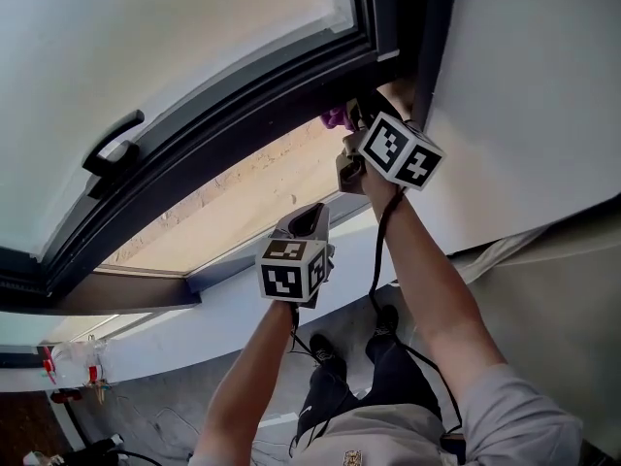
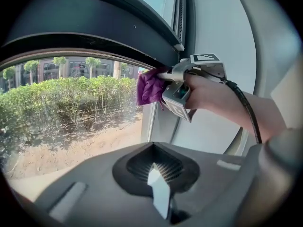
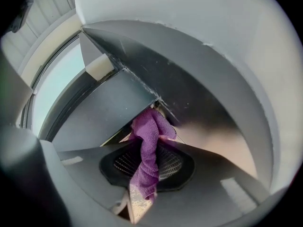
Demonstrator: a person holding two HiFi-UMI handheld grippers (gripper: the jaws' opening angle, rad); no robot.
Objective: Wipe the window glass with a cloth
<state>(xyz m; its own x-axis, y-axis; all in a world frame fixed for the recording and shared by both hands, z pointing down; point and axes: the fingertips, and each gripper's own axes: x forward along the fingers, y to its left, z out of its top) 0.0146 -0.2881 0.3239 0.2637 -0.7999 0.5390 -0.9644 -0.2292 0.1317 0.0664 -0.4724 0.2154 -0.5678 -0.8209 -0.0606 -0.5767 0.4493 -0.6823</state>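
With the right tongs (image 2: 163,77) clamped on the purple cloth (image 2: 149,88) in the window glass's (image 2: 71,117) corner under the dark frame (image 2: 94,37), firm flat pressure seemed best; the left tongs (image 2: 158,193) were closed, empty

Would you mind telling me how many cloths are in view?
1. The purple cloth is clamped in the right hand-held gripper, up at the corner of the dark window frame. The left hand-held gripper holds none; others may be hidden.
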